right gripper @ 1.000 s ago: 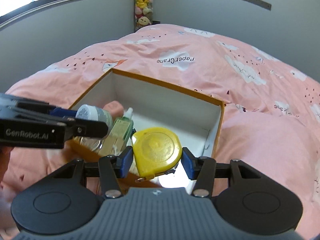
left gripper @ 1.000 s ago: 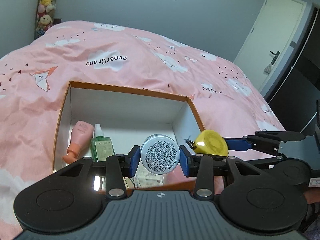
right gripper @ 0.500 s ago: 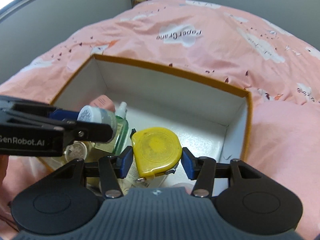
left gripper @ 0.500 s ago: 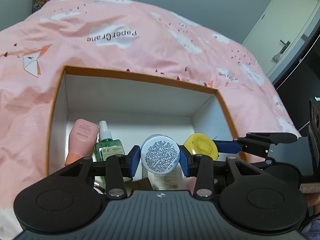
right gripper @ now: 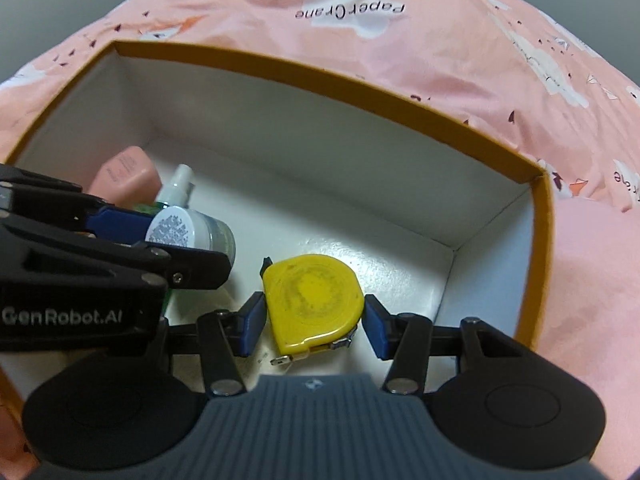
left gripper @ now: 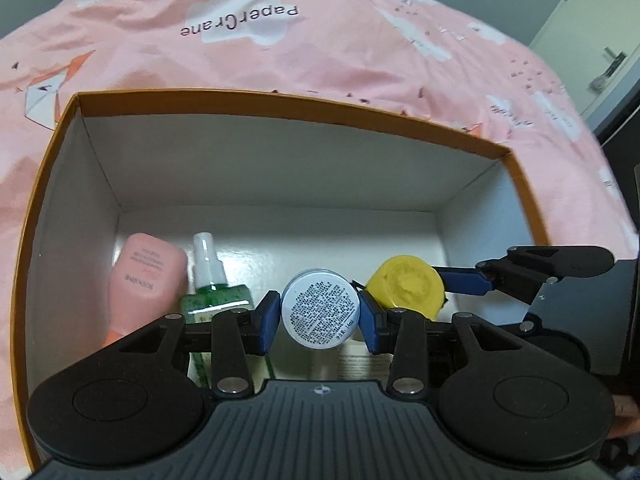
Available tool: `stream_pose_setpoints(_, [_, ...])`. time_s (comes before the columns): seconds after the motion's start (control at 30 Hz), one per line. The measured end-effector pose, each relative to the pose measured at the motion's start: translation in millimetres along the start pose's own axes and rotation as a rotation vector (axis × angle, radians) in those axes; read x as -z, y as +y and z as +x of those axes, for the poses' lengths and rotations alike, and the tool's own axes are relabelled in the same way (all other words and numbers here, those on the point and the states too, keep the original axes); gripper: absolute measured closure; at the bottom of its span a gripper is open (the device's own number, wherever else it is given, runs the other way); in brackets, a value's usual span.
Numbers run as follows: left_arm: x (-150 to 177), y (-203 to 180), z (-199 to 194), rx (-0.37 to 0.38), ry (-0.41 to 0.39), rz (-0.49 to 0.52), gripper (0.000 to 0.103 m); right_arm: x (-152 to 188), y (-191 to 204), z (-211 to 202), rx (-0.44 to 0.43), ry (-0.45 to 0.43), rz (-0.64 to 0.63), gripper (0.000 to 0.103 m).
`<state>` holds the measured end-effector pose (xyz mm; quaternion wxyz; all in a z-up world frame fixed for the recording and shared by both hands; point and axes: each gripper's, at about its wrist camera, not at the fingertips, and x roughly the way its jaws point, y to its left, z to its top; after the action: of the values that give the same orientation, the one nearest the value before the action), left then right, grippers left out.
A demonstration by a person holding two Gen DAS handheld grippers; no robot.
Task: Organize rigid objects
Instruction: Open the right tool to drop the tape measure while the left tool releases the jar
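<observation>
Both grippers have been lowered into the orange-rimmed box [left gripper: 516, 184] since a second ago, so that its white walls now fill most of each view. Nearest, the left gripper [left gripper: 319, 316] is clamped on a small round jar [left gripper: 319, 312] — its printed label faces the camera, a blue pad pressed on either side. Beside it the right gripper [right gripper: 313, 320] is closed on a yellow tape measure [right gripper: 314, 300], held above the box floor with the metal tape tip hanging at its lower edge. Further in, at the left of the box, a green spray bottle [left gripper: 208, 280] and a pink tube [left gripper: 146, 280] are seen lying side by side. Beyond the far wall a pink quilt [left gripper: 340, 60] printed with white clouds is spread — the box is set on it.
</observation>
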<state>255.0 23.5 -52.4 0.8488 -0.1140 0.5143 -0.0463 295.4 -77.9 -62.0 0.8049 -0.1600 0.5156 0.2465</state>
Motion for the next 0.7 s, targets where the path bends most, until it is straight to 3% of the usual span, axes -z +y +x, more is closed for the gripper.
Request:
stream_pose_setpoints(0.17, [-2.5, -2.5, 9.1, -0.058, 0.009, 0.011, 0.056, -5.6, 5.6, 9.9, -0.004, 0.027, -0.036, 0.051])
stream_pose_setpoints(0.47, [-6.1, -1.6, 19.5, -0.05, 0.042, -0.01, 0.056, -9.5, 13.7, 21.0, 0.009, 0.075, -0.093, 0.051])
stream_pose_setpoints(0.63, [-4.6, 0.3, 19.6, -0.046, 0.041, -0.028, 0.051, -9.5, 11.7, 22.4, 0.007, 0.082, -0.087, 0.05])
stream_pose_setpoints(0.7, [-3.8, 1.6, 17.1, -0.039, 0.026, -0.039, 0.043, -9.7, 11.9, 21.7, 0.011, 0.072, -0.093, 0.045])
